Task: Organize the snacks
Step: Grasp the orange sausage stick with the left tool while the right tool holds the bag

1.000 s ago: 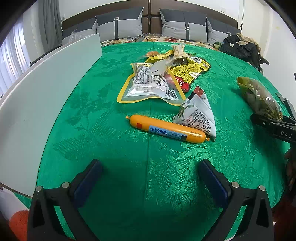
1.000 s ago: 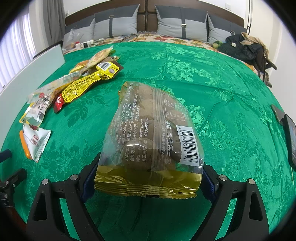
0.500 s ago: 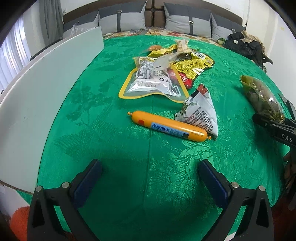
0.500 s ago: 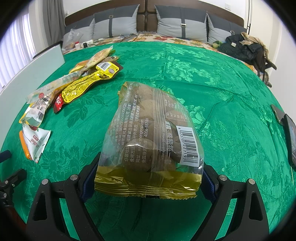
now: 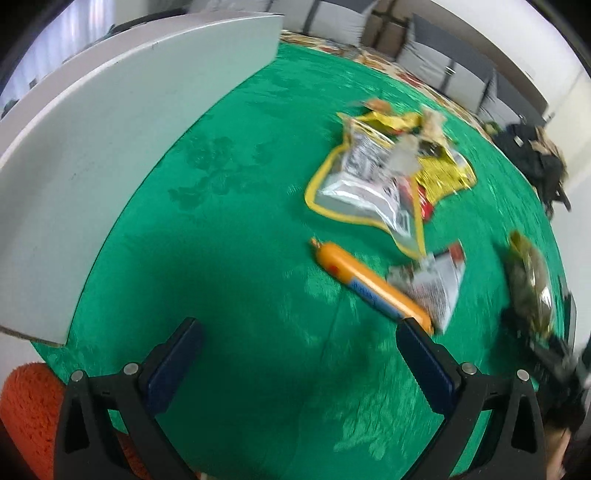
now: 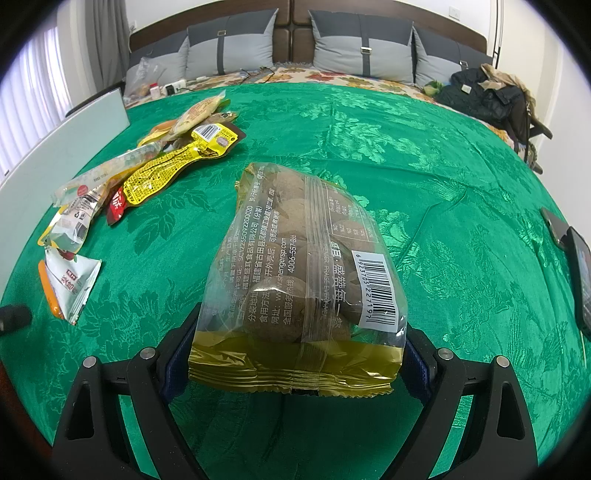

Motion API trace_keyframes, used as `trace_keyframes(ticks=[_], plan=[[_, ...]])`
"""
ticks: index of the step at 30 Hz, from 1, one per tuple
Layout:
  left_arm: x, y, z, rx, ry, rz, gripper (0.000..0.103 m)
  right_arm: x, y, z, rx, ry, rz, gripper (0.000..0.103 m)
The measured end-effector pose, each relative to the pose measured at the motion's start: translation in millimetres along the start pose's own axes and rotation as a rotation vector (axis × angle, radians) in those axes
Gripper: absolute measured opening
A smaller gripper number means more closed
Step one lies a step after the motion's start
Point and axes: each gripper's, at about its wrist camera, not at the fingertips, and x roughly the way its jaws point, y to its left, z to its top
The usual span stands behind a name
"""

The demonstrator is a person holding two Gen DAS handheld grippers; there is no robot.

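Green cloth (image 6: 424, 155) bare at right; right gripper (image 6: 295, 354) fingers clamp clear bag (image 6: 299, 273); left gripper (image 5: 301, 354) wide, empty.

home bedroom, padded headboard (image 6: 291, 33), grey pillows (image 6: 364, 50), green bedspread (image 6: 424, 155)

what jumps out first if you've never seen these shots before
The clear bag of brown round snacks fills the middle of the right wrist view, clamped at its gold bottom edge in the right gripper over a bright green cloth. Left of it lies a heap of packets. In the blurred left view, the open left gripper hangs empty near an orange sausage.
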Motion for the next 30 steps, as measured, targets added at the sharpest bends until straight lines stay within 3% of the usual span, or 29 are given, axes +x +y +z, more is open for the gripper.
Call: trace_keyframes(ticks=[7, 13, 22, 23, 25, 26, 28, 30], plan=[[16.8, -12.8, 20.9, -0.015, -0.022, 0.088, 0.103, 0.5, -0.2, 0.2, 0.000, 0.000, 0.000, 0.093], [30.1, -21.6, 26.2, 0.155, 0.033, 0.162, 0.103, 0.7, -0.3, 0.1, 0.000, -0.001, 0.000, 0.093], [19.3, -9.3, 19.7, 0.254, 0.103, 0.183, 0.100, 0.5, -0.2, -0.1, 0.000, -0.001, 0.000, 0.093], [16.7, -11.3, 17.2, 0.281, 0.098, 0.184, 0.097, 0.1, -0.1, -0.3, 0.000, -0.001, 0.000, 0.093], [11.0, -18.4, 12.5, 0.338, 0.087, 0.138, 0.070, 0.4, -0.2, -0.1, 0.000, -0.001, 0.000, 0.093], [9.0, -23.1, 10.9, 0.369, 0.090, 0.109, 0.062, 0.0, -0.1, -0.4, 0.000, -0.001, 0.000, 0.093], [6.4, -30.4, 8.8, 0.415, 0.109, 0.055, 0.027, -0.1, -0.1, -0.5, 0.000, -0.001, 0.000, 0.093], [3.7, -34.2, 6.4, 0.444, 0.119, 0.051, 0.015, -0.2, 0.0, -0.6, 0.001, -0.001, 0.001, 0.093]])
